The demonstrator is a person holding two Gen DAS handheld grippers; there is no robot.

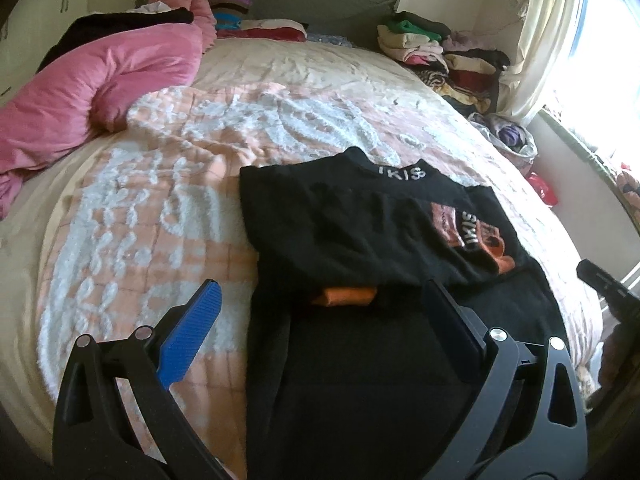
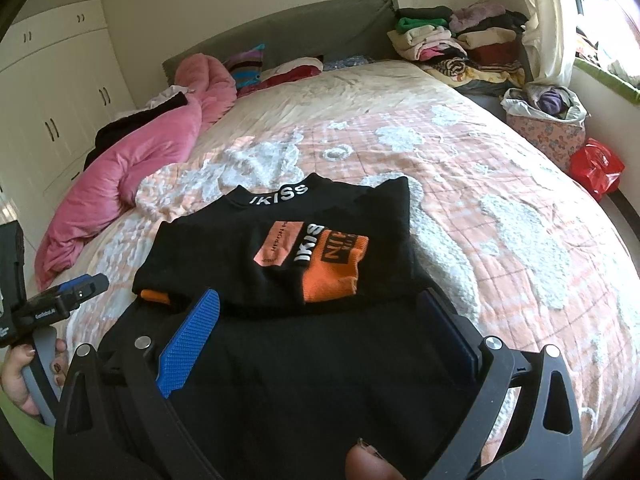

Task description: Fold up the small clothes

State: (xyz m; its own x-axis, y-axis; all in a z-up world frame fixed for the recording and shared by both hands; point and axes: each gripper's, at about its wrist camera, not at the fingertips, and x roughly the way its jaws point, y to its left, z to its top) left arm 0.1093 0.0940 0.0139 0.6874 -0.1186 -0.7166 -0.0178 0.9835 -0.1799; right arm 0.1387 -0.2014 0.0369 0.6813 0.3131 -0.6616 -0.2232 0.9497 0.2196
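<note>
A black sweater (image 2: 280, 248) is lying partly folded on the bed (image 2: 460, 184), near the foot end, with its collar, printed with white letters, pointing toward the headboard (image 2: 288, 28). Its orange-cuffed sleeves are lying folded across the body, one cuff (image 2: 332, 268) showing on top by an orange patch, the other (image 1: 346, 295) peeking out from under the folded edge at the sweater's left side.

The left gripper (image 1: 324, 304) is hovering over the sweater's near left edge, its blue-padded fingers (image 1: 196, 332) standing wide apart with nothing between them; one finger is hanging above the bedspread just beside the sweater, the other above the black cloth. The right gripper (image 2: 324, 308) is hovering over the sweater's near half, its fingers (image 2: 192, 344) likewise spread wide and holding nothing. Whether either is touching the cloth cannot be told.

A pink quilt (image 2: 132, 172) is lying bunched to the left of the sweater. Stacks of folded clothes (image 2: 452, 44) are sitting far beyond the sweater, at the headboard's right corner. A basket (image 2: 548, 124) and a red bag (image 2: 596, 168) are standing beside the bed, off to the sweater's right.
</note>
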